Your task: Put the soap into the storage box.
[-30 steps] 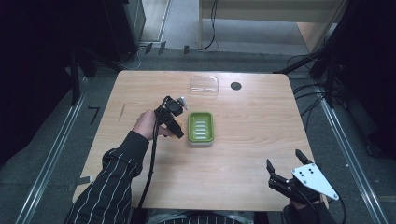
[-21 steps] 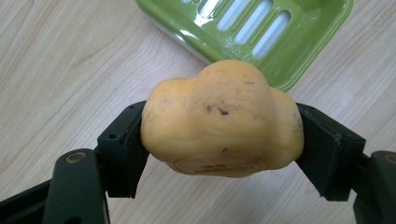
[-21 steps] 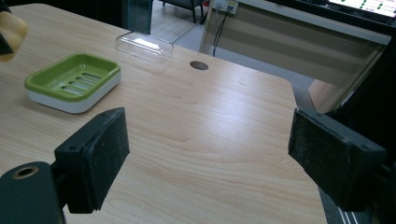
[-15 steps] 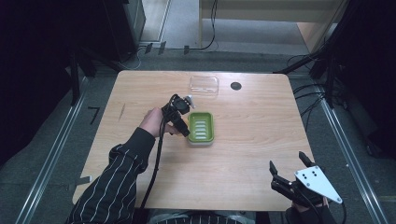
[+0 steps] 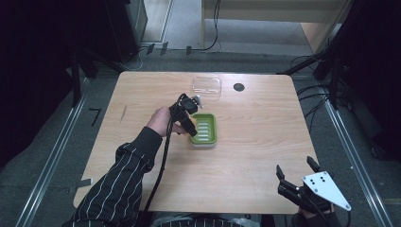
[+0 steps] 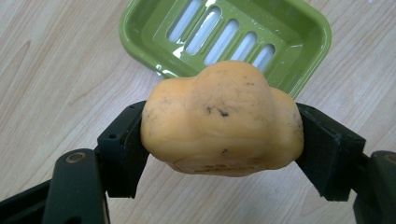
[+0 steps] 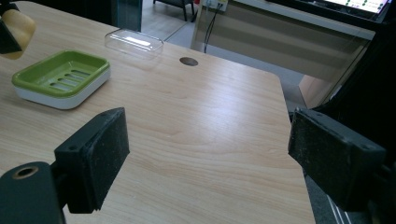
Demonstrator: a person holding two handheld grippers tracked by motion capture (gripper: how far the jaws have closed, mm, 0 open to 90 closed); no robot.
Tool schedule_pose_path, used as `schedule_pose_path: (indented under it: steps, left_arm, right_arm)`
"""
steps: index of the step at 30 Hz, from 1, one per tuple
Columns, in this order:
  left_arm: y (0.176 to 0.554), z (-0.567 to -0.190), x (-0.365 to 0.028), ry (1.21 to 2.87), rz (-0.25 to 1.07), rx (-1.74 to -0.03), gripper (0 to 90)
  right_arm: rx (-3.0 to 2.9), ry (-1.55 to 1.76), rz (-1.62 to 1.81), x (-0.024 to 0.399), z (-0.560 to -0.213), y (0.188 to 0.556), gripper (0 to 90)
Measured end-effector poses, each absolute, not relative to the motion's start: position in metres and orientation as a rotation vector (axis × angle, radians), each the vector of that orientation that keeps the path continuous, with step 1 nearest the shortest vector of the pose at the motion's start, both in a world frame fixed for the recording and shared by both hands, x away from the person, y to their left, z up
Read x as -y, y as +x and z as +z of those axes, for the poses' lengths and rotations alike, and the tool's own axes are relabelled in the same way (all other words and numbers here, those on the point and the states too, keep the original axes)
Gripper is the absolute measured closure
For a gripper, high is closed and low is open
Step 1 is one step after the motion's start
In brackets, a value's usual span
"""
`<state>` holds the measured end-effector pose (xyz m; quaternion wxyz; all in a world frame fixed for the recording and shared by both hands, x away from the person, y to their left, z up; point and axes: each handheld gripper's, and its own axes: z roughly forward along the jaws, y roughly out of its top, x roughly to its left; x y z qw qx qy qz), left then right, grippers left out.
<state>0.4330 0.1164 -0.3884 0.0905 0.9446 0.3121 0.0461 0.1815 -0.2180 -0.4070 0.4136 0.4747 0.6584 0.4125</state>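
Two tools in play. Left tool [image 5: 189, 120] is clamped on the orange soap bar [image 6: 222, 119]; the left gripper view shows a jaw pad pressed against each side of it, bar held off the tabletop [image 5: 265, 142]. In the high view the bar sits at the left edge of the green soap dish [image 5: 204, 129], roughly over its rim. Cannot tell from that view whether bar and dish touch; the left gripper view shows the dish further off behind the bar, so apart.

Right tool [image 5: 295, 177] is at the near right corner of the tabletop, jaws spread wide, nothing between them, well apart from the dish.

Surroundings: a clear plastic lid [image 5: 206, 86] lies beyond the dish toward the far edge, near it but not touching. A dark round cable hole [image 5: 239, 87] is just right of the lid. The path between bar and dish is unobstructed; the lid is off to the far side.

View differences:
- Left gripper view: slotted dish floor, wet sheen inside, dark specks and a faint stamp on the bar. The high view is too small for any of that.
- Right gripper view: dish has a white base [image 7: 60, 100] under the green tray, and the bar hangs above dish level at upper left.
- High view: striped sleeve [image 5: 120, 182] and the cable [image 5: 161, 165] trailing from the left tool.
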Motion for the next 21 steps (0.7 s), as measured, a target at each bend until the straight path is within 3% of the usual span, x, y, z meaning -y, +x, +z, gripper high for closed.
schedule_pose_path:
  steps: [21]
  left_arm:
    - [0.443,-0.394,-0.097,2.803,0.126,-0.89,26.0]
  right_arm:
    - [-1.636,1.214,1.018,0.223,-0.408,0.175,13.0]
